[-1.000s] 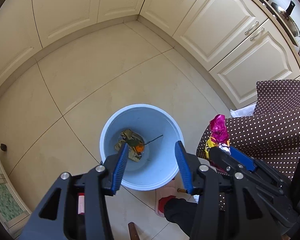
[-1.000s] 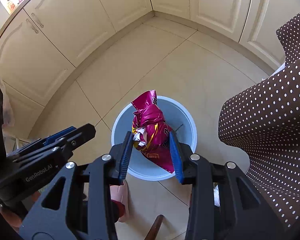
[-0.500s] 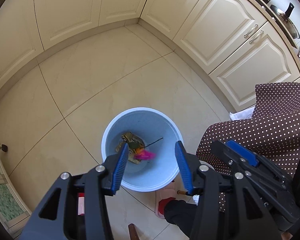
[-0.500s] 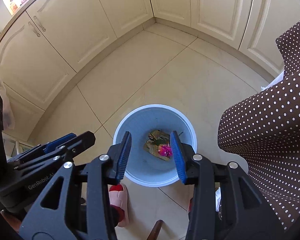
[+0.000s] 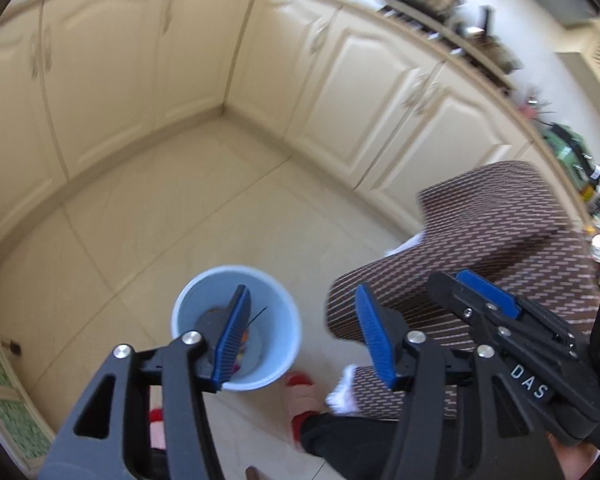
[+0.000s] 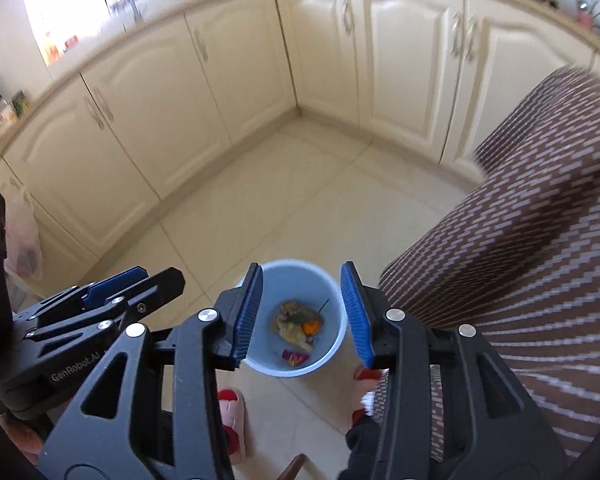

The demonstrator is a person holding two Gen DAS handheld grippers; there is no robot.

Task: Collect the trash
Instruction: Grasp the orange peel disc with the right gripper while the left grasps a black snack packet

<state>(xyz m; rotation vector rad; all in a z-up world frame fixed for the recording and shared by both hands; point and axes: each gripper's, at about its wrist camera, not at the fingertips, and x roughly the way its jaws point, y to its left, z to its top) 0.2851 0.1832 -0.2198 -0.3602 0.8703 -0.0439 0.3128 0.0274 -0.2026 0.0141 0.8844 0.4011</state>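
Now the pink wrapper (image 6: 295,357) lies in the bin (image 6: 336,344), below and between the right gripper (image 6: 302,312) fingers, which gape empty after letting go. Left gripper (image 5: 304,338), equally wide, holds nothing; both have lifted, so another piece comes next.

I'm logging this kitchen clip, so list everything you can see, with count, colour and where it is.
bin: one, light blue, on the floor in front of both grippers.
trash: small pile, yellowish-brown with orange and a pink scrap, at the bin's bottom.
cabinets: one L-shaped run, cream, along the far walls.
floor: beige tiles.
tablecloth: one, brown with white dots, at right.
slippers: two, pink and red, on the person's feet beside the bin.
left hand-held gripper: black with blue pads, open, empty.
right hand-held gripper: black with blue pads, open, empty.
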